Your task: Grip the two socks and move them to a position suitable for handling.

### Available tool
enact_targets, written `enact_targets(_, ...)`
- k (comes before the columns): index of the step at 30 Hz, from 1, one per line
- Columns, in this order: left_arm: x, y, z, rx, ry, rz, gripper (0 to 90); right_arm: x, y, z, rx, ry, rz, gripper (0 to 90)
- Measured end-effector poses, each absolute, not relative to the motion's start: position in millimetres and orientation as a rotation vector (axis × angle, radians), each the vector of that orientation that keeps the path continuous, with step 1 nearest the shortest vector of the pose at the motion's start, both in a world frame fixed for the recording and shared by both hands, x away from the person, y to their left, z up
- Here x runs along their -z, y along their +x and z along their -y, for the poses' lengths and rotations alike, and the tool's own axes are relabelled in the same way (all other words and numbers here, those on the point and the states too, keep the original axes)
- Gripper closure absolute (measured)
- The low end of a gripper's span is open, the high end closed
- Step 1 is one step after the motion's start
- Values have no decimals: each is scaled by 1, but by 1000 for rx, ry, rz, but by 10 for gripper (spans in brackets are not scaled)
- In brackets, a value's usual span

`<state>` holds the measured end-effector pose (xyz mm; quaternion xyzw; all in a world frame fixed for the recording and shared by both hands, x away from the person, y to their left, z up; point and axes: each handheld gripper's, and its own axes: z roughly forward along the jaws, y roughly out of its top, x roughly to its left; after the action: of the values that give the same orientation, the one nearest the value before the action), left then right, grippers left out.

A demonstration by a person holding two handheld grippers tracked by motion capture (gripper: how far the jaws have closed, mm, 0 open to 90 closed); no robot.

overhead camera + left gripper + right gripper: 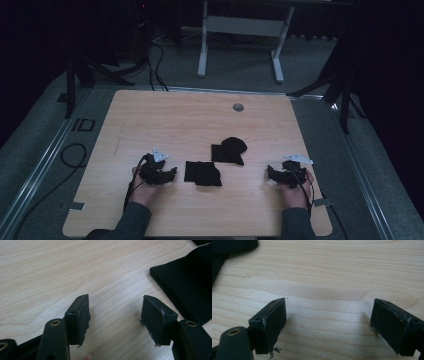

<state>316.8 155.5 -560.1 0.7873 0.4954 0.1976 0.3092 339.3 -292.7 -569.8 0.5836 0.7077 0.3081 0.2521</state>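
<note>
Two black cloth pieces lie on the wooden table. One folded black cloth sits near the front centre, and its ribbed edge shows at the right of the left gripper view. The other black cloth, with a rounded top, lies just behind it and shows as a dark corner in the right gripper view. My left gripper rests on the table to the left of the folded cloth, open and empty. My right gripper rests to the right of both cloths, open and empty.
A small round grey grommet is set in the table near its far edge. Beyond the table stand a white desk frame, dark stand legs and cables on the grey floor.
</note>
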Motion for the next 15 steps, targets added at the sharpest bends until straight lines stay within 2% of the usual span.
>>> enact_targets(15, 560, 318, -154, -523, 2088, -1307, 380, 568, 336, 282, -802, 1635, -1902, 143)
